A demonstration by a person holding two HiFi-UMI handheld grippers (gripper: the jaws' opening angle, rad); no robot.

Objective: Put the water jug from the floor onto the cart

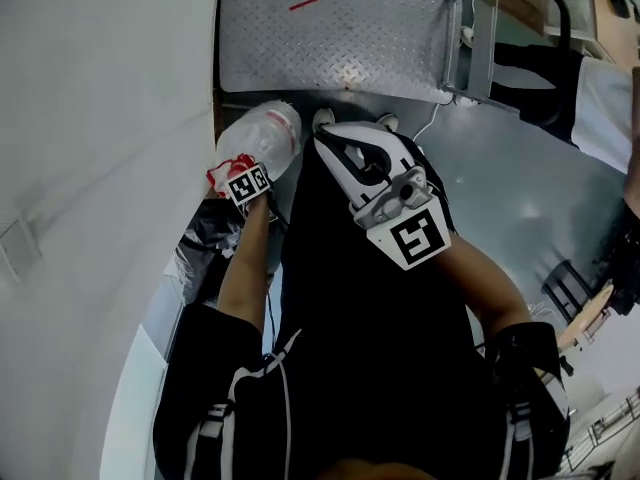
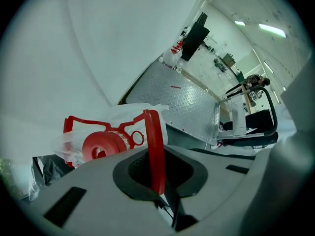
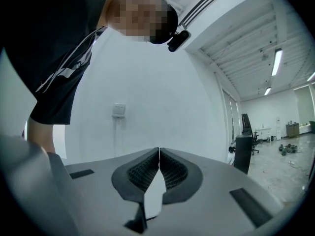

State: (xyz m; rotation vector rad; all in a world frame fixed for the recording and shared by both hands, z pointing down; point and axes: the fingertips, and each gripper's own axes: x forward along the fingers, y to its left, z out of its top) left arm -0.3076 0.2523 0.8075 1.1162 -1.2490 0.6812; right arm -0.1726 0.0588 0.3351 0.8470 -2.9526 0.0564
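The water jug [image 1: 265,140] is a clear plastic bottle with a red cap [image 2: 100,148] and a red strap handle [image 2: 154,146]. It hangs beside the white wall, just in front of the cart's near edge. My left gripper [image 1: 240,180] points steeply down and is shut on that red handle [image 1: 220,176], which stands pinched between the jaws of my left gripper [image 2: 158,178]. The cart [image 1: 330,33] is a low platform of diamond-plate metal with its push handle [image 1: 555,8] at the right end. My right gripper [image 1: 335,146] is held level over my legs; in its own view the right gripper [image 3: 159,166] is shut on nothing.
A white wall [image 1: 90,128] runs close along the left. Dark bags [image 1: 205,236] lie at its foot. My shoes [image 1: 323,119] stand at the cart's edge. A white cable [image 1: 432,120] lies on the grey floor [image 1: 520,198]. Another person in dark clothes [image 1: 545,78] stands by the cart's handle.
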